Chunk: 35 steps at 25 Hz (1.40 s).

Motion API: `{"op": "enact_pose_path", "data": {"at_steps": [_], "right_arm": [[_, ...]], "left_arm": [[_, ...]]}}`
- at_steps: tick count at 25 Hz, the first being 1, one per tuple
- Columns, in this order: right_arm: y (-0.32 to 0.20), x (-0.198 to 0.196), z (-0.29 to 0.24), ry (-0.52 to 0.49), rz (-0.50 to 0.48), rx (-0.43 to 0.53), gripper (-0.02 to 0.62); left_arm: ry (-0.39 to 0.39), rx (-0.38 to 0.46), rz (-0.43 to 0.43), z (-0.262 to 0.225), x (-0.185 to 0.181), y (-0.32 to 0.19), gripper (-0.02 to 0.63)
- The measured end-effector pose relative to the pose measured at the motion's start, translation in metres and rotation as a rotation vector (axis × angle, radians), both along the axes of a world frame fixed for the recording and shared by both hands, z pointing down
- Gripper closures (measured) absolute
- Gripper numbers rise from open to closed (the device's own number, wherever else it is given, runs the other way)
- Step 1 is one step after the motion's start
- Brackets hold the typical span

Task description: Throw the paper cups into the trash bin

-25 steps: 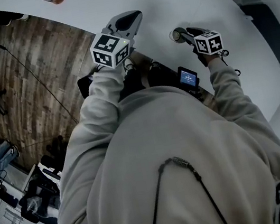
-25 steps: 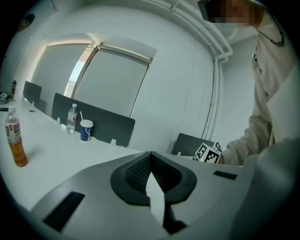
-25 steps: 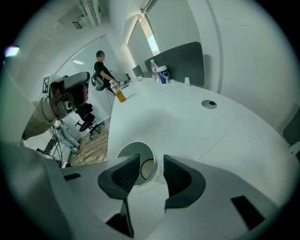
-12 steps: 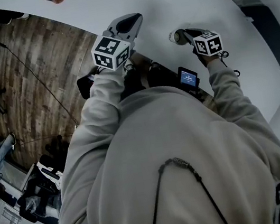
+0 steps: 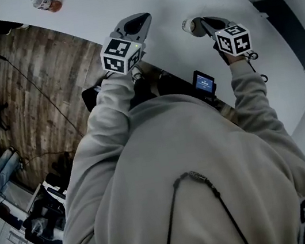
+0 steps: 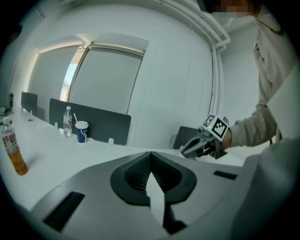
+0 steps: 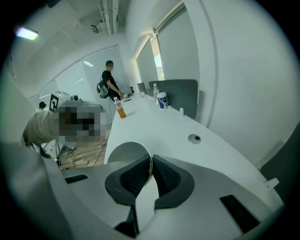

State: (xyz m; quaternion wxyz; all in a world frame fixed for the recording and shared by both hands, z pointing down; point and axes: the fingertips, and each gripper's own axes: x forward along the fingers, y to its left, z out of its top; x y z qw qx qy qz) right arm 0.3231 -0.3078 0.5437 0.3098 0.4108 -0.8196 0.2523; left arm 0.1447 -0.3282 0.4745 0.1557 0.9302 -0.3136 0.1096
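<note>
A long white table (image 5: pixel 155 7) curves through an office, and beside it we see a floor of dark wooden planks (image 5: pixel 30 93). On the table stands a bottle of orange drink (image 6: pixel 13 150). Farther along it, a clear water bottle (image 6: pixel 68 123) stands in front of a dark partition screen (image 6: pixel 105 125). We also make out a round cable port (image 7: pixel 194 138) set in the tabletop, a small device with a lit blue screen (image 5: pixel 205 83) at the table's near edge, and a person in dark clothes (image 7: pixel 110 84) standing at the far end of the room.

Head view looks steeply down; both gripper views skim low along one white table (image 7: pixel 159 129).
</note>
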Motion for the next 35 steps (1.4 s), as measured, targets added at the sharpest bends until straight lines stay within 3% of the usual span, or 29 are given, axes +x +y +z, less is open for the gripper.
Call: {"op": "enact_pose_path", "data": {"at_steps": [3, 8, 21, 29, 35], "right_arm": [[-0.009, 0.017, -0.030, -0.048, 0.025, 0.073, 0.555], [-0.019, 0.040, -0.060, -0.080, 0.016, 0.145, 0.555], [-0.013, 0.056, -0.051, -0.033, -0.056, 0.076, 0.555], [-0.021, 0.038, -0.050, -0.030, -0.093, 0.069, 0.555], [-0.026, -0.025, -0.057, -0.018, -0.203, 0.088, 0.555]], "left_arm": [[-0.058, 0.015, 0.036, -0.001, 0.026, 0.010, 0.603], [-0.031, 0.003, 0.034, -0.014, 0.057, 0.015, 0.603], [-0.059, 0.017, -0.073, -0.018, 0.063, 0.019, 0.603], [-0.021, 0.029, -0.216, -0.027, 0.012, 0.023, 0.603], [-0.051, 0.092, -0.284, -0.034, -0.047, 0.042, 0.603]]}}
